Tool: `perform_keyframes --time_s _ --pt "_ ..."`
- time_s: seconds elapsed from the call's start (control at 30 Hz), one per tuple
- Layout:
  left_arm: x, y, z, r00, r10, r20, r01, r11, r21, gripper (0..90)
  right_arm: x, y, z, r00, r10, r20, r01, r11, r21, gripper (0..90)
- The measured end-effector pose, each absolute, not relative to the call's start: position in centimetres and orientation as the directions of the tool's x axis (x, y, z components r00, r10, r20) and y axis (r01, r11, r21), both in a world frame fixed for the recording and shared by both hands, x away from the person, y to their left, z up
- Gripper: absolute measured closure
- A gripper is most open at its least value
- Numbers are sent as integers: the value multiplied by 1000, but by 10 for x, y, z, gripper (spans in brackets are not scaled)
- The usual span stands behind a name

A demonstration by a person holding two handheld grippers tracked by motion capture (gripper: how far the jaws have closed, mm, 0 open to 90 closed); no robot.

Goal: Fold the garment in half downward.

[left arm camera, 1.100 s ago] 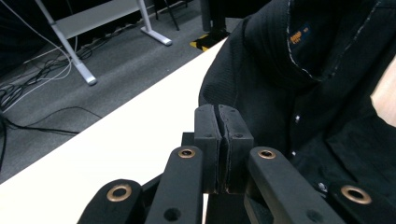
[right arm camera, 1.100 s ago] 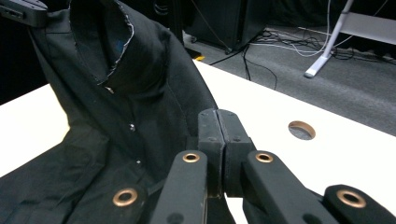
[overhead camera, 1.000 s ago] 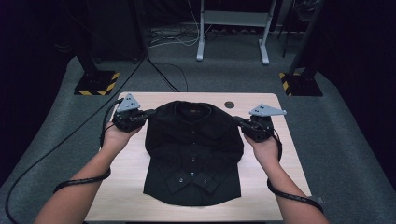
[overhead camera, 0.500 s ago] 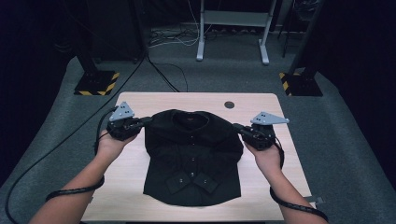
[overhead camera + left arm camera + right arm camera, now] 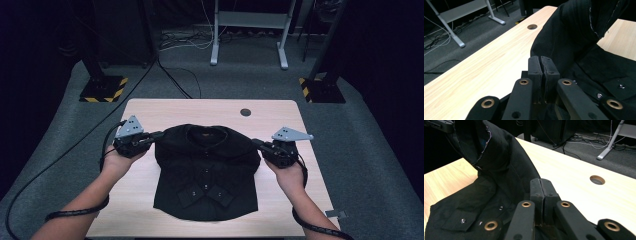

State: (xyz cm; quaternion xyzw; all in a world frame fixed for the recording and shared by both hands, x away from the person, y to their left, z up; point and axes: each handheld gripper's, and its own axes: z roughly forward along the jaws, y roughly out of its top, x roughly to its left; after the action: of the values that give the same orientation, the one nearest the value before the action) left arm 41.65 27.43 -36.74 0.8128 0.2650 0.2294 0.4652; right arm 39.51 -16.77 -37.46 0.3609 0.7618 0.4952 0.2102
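1. Nearest to us, our forearms come in from the bottom edge of the high view, one on each side of the bench (image 5: 150, 107), with a cable looped at each wrist.
2. Between our arms lies the black shirt (image 5: 206, 175), front side up, its lower part flat on the bench with snaps (image 5: 206, 171) running down the middle.
3. Our left tongs (image 5: 159, 135) are at the shirt's left shoulder; in the left gripper view the left tongs (image 5: 543, 62) are pressed together, with black cloth lying right against them, so they seem to pinch the shirt's edge there.
4. Our right tongs (image 5: 256, 143) are at the right shoulder; in the right gripper view the right tongs (image 5: 541, 183) are likewise closed, cloth bunched up beside them.
5. From both gripper views, the upper part of the shirt stands raised off the bench, with the collar (image 5: 202, 131) between the two shoulders.
6. Farther up the bench there is a round hole (image 5: 245, 112) in the wood, well apart from the shirt.
7. Beyond the bench: grey floor, a striped base (image 5: 102, 89) on the left, white frame legs (image 5: 215, 50) at the back.
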Motion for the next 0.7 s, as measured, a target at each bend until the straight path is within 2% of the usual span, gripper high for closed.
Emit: perform_keyframes --time_s 0.7 --pt "394 279 -375 783 612 110 209 -426 880 864 374 -172 -384 -672 739 52 340 245 908 893"
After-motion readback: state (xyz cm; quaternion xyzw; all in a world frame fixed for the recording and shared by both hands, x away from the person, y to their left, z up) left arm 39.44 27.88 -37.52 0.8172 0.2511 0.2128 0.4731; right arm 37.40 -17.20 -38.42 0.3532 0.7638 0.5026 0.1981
